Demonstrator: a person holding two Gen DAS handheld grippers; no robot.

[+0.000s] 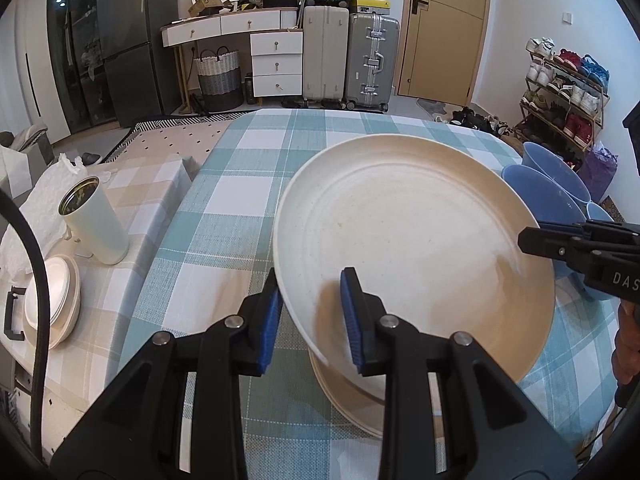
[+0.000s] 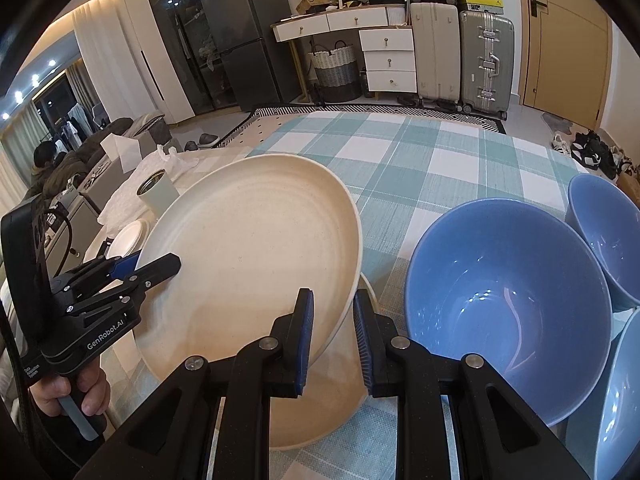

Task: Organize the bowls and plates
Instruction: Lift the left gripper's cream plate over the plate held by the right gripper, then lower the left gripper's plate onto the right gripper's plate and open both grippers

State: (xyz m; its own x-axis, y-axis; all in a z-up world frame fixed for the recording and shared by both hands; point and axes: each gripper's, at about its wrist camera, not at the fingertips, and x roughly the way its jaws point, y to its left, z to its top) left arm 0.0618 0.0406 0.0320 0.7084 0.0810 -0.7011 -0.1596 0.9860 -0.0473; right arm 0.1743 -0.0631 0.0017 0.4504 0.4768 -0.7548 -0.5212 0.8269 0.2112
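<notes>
A cream plate (image 1: 412, 248) (image 2: 256, 256) is tilted above another cream plate (image 1: 352, 408) (image 2: 316, 412) on the checked tablecloth. My left gripper (image 1: 312, 320) straddles the tilted plate's left rim with a gap between its jaws; it also shows in the right wrist view (image 2: 144, 264). My right gripper (image 2: 332, 340) straddles the plate's right rim, jaws apart; it also shows in the left wrist view (image 1: 532, 236). Three blue bowls (image 2: 504, 300) (image 1: 548, 188) stand right of the plates.
On the beige cloth to the left stand a pale cup (image 1: 96, 220) (image 2: 156, 192), stacked white dishes (image 1: 52, 304) and crumpled white paper (image 1: 44, 196). Suitcases, drawers and a shoe rack (image 1: 564, 88) stand beyond the table.
</notes>
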